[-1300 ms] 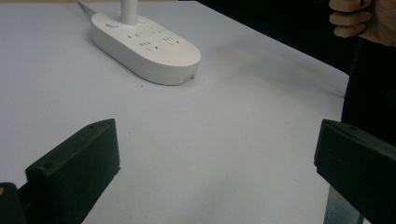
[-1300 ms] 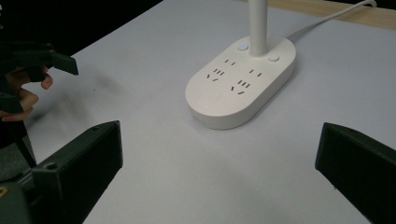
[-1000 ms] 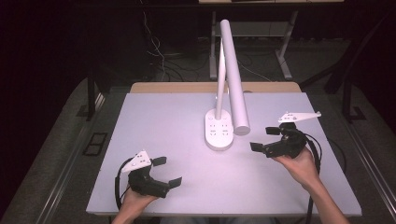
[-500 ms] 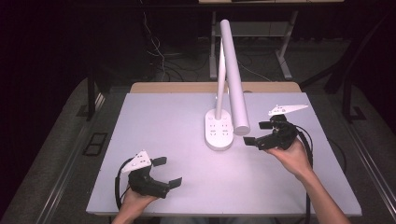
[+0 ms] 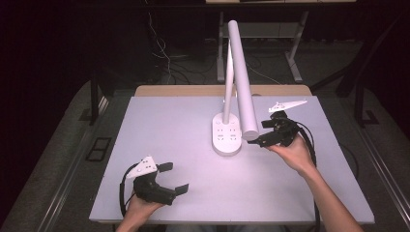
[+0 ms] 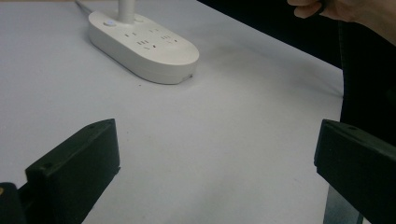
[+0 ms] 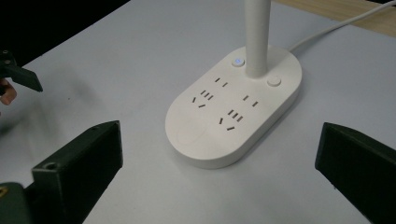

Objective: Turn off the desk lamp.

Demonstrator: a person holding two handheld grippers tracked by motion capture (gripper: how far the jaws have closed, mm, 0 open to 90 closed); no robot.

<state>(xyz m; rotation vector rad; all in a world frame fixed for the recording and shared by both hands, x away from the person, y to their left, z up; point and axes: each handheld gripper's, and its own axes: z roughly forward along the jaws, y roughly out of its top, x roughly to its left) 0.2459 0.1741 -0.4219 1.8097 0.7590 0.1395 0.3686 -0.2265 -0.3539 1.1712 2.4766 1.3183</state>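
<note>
Over the last second the right gripper [image 5: 262, 134], jaws wide and empty, has closed in on the lamp base [image 5: 226, 137] from three o'clock; the left gripper [image 5: 170, 178] rests wide apart on the tabletop [image 5: 159, 125]. Likely a lamp approach.

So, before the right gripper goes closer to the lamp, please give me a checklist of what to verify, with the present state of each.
1. Right gripper open: ok, jaws stand wide apart, nothing between them.
2. Lamp base in front of the right gripper: ok, centred between its jaws.
3. Lamp head clear of the right gripper: cannot tell, its lower end looks very near.
4. Left gripper out of the way: ok, open, near the table's front edge.
5. Base free of plugs: ok, sockets empty.
</note>
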